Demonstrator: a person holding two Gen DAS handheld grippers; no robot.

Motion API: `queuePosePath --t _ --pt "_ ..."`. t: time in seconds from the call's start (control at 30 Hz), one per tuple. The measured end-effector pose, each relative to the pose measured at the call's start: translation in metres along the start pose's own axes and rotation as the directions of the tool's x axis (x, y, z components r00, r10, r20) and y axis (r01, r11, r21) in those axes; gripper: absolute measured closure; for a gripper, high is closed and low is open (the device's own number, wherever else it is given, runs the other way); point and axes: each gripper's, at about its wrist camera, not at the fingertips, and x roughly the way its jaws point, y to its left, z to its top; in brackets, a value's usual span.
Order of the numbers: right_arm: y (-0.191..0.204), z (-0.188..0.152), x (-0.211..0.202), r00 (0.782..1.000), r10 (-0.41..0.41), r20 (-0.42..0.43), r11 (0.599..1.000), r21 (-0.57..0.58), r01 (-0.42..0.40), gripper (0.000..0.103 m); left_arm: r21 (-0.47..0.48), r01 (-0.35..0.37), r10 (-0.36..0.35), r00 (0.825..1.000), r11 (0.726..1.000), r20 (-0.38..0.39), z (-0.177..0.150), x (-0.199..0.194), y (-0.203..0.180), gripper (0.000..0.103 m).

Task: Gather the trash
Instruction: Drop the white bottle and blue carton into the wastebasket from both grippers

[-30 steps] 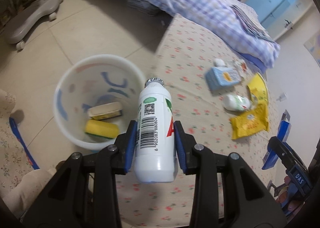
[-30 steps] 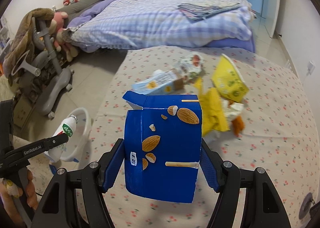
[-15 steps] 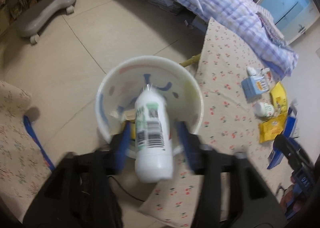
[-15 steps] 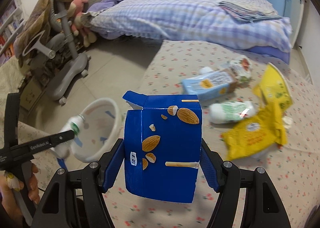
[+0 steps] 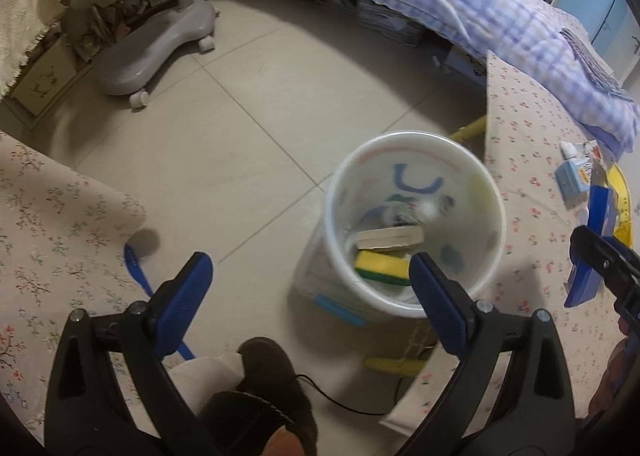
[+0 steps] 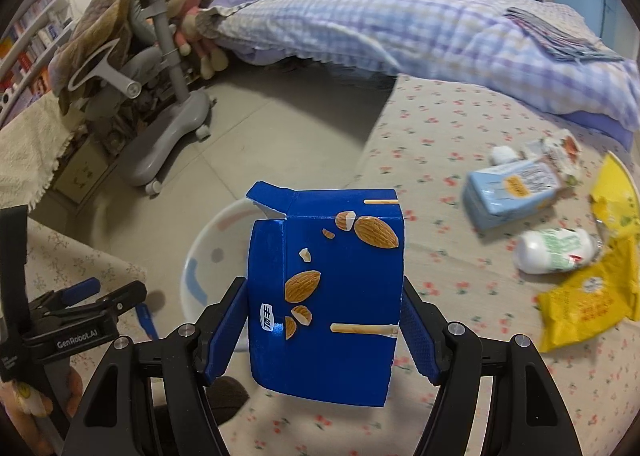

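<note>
Two grippers: your right gripper (image 6: 322,330) clamps the upright blue almond box (image 6: 325,296), the white trash bin (image 6: 208,256) just beyond, lower left; your left gripper (image 5: 310,294), empty, jaws opening, hangs beside the bin.

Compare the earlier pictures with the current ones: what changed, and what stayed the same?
The left gripper moved over the bin, its jaws opening, and let the white bottle drop inside. The right gripper carried the blue box toward the bin, still clamped. The table litter stayed put.
</note>
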Motion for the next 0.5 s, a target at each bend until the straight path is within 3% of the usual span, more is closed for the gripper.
queuePosePath --t 0.33,0.37,0.43,0.5 --pt "0.032 0.006 0.028 0.998 0.065 -0.017 0.997 -0.039 -0.065 0.028 -0.017 -0.028 0.028 1.0 0.999 0.01 0.0 -0.001 0.02 0.005" --pt "0.033 0.007 0.029 0.997 0.078 -0.015 0.996 -0.04 -0.079 0.026 -0.017 -0.028 0.028 1.0 0.999 0.009 0.0 -0.001 0.021 0.005" --pt "0.035 0.009 0.028 0.995 0.104 0.004 0.994 -0.045 -0.104 0.012 -0.018 -0.03 0.03 1.0 0.999 0.007 0.0 -0.001 0.022 0.005" --pt "0.036 0.01 0.024 0.994 0.102 0.026 0.994 -0.049 -0.1 0.01 -0.019 -0.027 0.027 1.0 0.999 0.006 0.0 -0.001 0.023 0.005"
